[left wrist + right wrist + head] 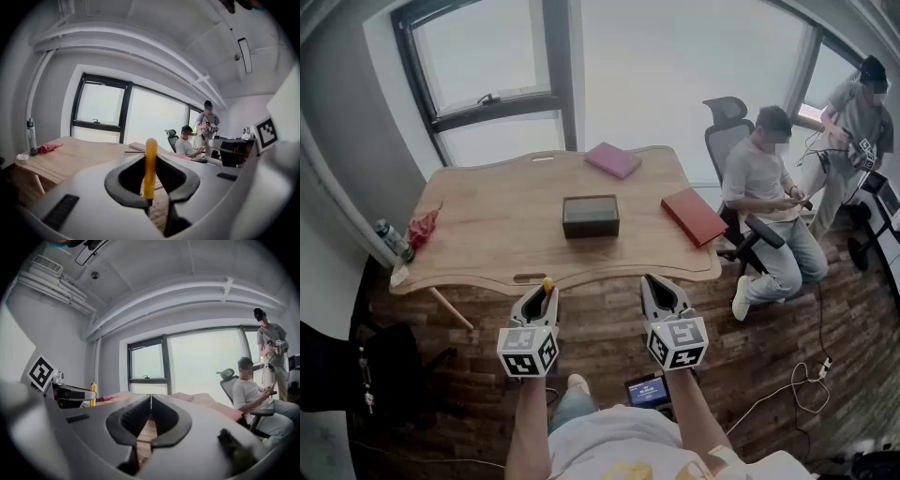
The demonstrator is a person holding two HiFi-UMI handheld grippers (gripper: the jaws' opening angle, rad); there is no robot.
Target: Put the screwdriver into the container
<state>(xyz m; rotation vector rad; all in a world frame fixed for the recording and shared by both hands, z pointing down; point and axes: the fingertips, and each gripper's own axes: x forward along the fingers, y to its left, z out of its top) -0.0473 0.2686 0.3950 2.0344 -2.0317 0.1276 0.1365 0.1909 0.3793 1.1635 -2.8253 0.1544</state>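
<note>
Screwdriver (150, 166) stands upright between the jaws of the left gripper (541, 298). The jaws are clamped on its lower part, so the yellow handle pokes up past the tips. Held that way, it can probably be carried steadily and let go over an opening. The container (590, 216), a dark rectangular box, sits near the middle of the table (487, 225), well apart from both grippers (they hang short of the near edge, over the floor). The right gripper (662, 292) is pressed closed on nothing and seems to be kept aside, out of the way. The carry to the box looks not yet begun, and the person will need to reach forward over the table.
</note>
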